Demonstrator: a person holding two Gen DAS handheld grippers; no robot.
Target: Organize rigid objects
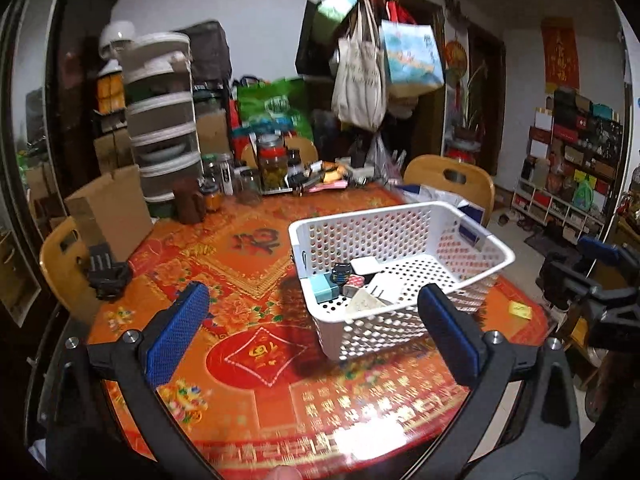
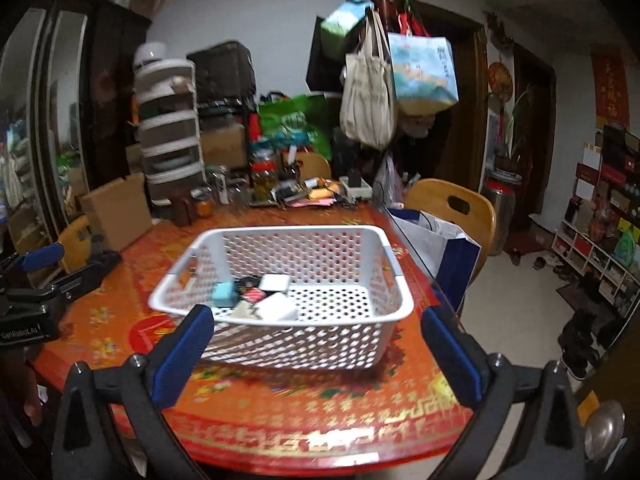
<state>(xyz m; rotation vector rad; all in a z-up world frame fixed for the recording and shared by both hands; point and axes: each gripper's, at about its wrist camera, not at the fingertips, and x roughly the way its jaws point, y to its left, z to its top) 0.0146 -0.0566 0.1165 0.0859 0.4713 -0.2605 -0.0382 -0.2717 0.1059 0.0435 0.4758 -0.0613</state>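
A white perforated basket (image 1: 472,236) stands on the red patterned table (image 1: 240,400); it also shows in the right wrist view (image 2: 304,348). Inside lie several small rigid items: a teal box (image 1: 323,288) (image 2: 222,294), a white charger (image 1: 385,286) (image 2: 276,306), a black round item (image 1: 341,270) and a white block (image 2: 275,281). My left gripper (image 1: 316,328) is open and empty, above the table in front of the basket. My right gripper (image 2: 318,350) is open and empty, near the basket's front wall. The right gripper shows at the left view's right edge (image 1: 596,276).
Jars, bottles and clutter (image 1: 276,168) line the table's far edge. A cardboard box (image 1: 108,204) stands at the left. Wooden chairs (image 1: 452,180) stand at the far right and at the left (image 1: 64,264). A yellow note (image 1: 519,309) lies at the right table edge. A white-blue paper bag (image 2: 440,248) stands beside the table.
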